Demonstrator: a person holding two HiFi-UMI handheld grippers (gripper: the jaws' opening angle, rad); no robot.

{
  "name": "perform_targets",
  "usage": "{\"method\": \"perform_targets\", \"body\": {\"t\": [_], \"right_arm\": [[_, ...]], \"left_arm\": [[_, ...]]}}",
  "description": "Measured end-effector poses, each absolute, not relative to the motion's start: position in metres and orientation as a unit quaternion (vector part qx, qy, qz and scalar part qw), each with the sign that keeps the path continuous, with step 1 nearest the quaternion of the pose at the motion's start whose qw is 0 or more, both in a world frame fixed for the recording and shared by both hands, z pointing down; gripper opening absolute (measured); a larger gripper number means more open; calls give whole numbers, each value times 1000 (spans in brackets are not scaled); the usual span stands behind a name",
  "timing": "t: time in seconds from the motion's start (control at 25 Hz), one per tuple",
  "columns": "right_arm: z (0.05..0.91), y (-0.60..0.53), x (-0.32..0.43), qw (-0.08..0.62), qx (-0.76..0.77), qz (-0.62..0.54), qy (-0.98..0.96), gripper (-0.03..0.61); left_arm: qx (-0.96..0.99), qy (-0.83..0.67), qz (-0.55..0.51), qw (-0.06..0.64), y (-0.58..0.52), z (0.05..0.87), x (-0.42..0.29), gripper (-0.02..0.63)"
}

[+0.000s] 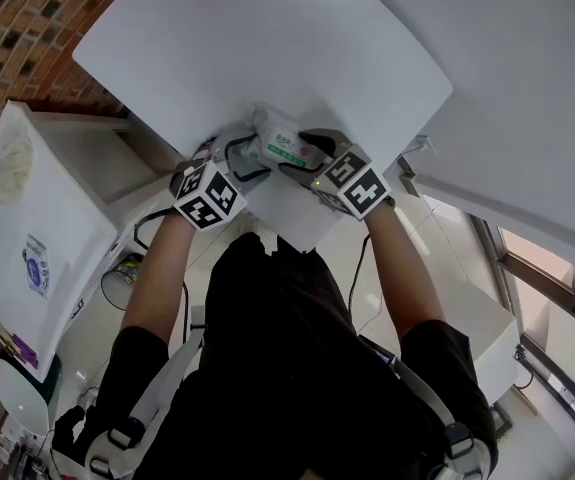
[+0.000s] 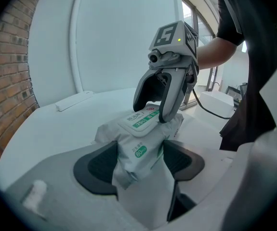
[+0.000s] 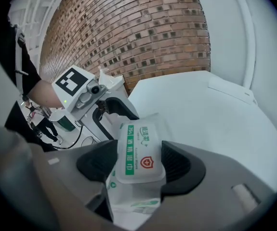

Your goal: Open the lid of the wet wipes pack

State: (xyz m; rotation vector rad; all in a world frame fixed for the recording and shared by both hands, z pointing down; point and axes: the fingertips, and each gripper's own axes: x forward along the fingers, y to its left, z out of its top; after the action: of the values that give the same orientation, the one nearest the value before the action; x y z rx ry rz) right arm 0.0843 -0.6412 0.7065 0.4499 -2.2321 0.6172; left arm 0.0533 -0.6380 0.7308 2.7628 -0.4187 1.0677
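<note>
White wipes pack [image 1: 279, 146], seemingly crosswise

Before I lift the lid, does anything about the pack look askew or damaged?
Only the wet wipes pack: the left gripper squeezes its end into a creased, narrow waist. The lid lies flat and shut between the right gripper's jaws.

Pack [image 1: 279, 143]: soft white film pouch of wet wipes with green print and crimped end seams. It lies top face up on the white table [image 1: 267, 58], near its front edge. One crumpled end is pinched between the jaws of the left gripper [image 2: 140, 163].

Lid [image 3: 139, 153]: rigid white oblong with rounded corners, a green stripe and a red shield mark. It lies flat and shut on the pack's top face, its long sides touching the jaws of the right gripper [image 3: 139, 166].
</note>
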Motion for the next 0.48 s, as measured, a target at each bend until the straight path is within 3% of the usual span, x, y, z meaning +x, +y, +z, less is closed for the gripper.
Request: {"method": "perform_targets", "body": {"t": [0.48], "right_arm": [[698, -649, 89, 317, 120, 368, -866, 290]], "left_arm": [[915, -134, 371, 85, -638, 732, 53, 302]]}}
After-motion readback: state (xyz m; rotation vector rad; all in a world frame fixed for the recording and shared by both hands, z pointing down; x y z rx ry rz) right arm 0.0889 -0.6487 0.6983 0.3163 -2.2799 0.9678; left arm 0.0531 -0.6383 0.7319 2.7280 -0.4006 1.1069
